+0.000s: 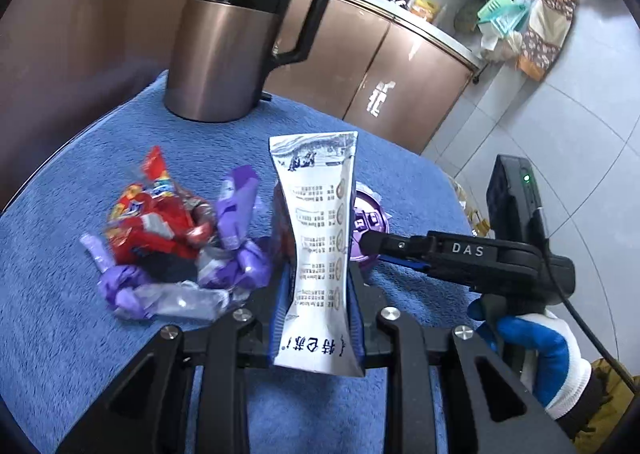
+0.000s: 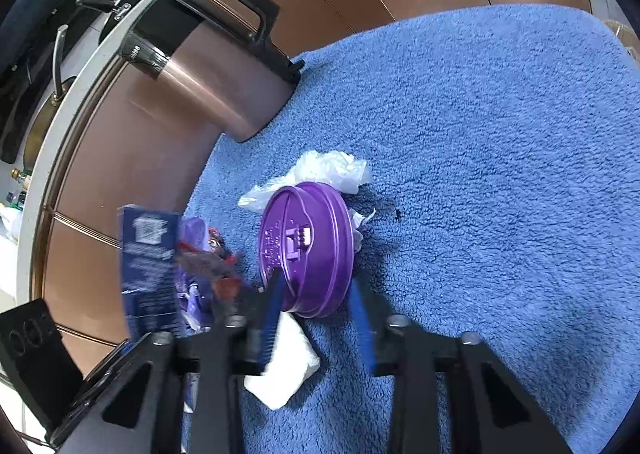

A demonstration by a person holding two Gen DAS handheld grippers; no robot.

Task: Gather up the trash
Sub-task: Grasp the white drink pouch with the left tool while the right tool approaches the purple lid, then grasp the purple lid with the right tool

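Note:
My left gripper (image 1: 320, 286) is shut on a white and blue milk carton (image 1: 318, 254), squeezed flat and held upright above the blue towel (image 1: 60, 274). Left of it lies a pile of red (image 1: 156, 222) and purple wrappers (image 1: 236, 214). My right gripper (image 2: 316, 294) has its jaws on both sides of a purple plastic lid (image 2: 306, 246), which stands on edge on the towel; the jaws look closed on its lower rim. The lid also shows in the left wrist view (image 1: 370, 222), behind the carton. A white tissue (image 2: 284, 366) and clear plastic film (image 2: 320, 170) lie by the lid.
A copper-coloured kettle (image 1: 232, 38) with a black handle stands at the towel's far edge. Brown cabinet doors (image 1: 400, 74) run behind it. The towel's right half (image 2: 500, 174) is bare. Tiled floor (image 1: 540, 134) lies beyond the table's right edge.

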